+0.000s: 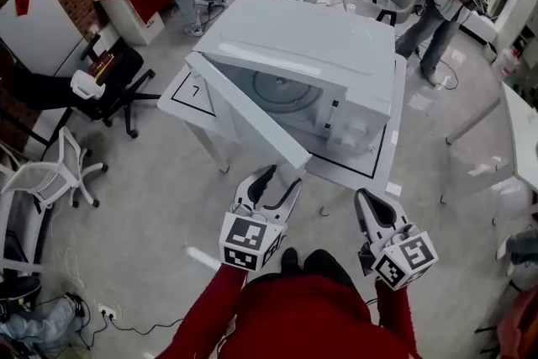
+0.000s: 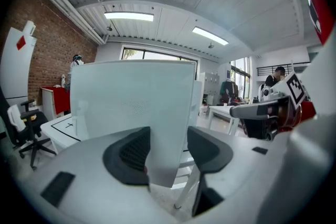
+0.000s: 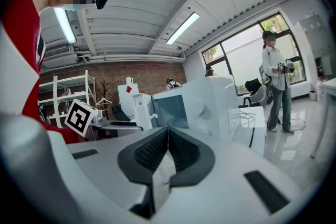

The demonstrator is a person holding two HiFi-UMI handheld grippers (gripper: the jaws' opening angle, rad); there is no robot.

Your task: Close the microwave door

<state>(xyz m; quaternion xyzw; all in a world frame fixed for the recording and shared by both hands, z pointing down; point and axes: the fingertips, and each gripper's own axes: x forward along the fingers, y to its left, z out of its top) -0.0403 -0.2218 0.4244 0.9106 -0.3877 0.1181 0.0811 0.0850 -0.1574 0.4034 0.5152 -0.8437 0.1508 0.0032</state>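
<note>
Microwave [image 1: 319,63] sitting on white table [image 1: 189,92], its door [image 1: 252,118] standing wide open, free edge pointing toward person.

Left gripper [image 1: 282,178] hovering at this free edge. In left gripper view, left gripper [image 2: 169,152] is keeping jaws spread apart, with door [image 2: 134,107] edge standing between pads; real pressing on panel not clear.

Right gripper [image 1: 370,202] hanging near table corner, apart from door. In right gripper view, right gripper [image 3: 168,139] is pressing jaws together, clenched on nothing; microwave [image 3: 210,102] showing beyond.

Red sleeve [image 1: 210,315] showing behind left gripper.
</note>
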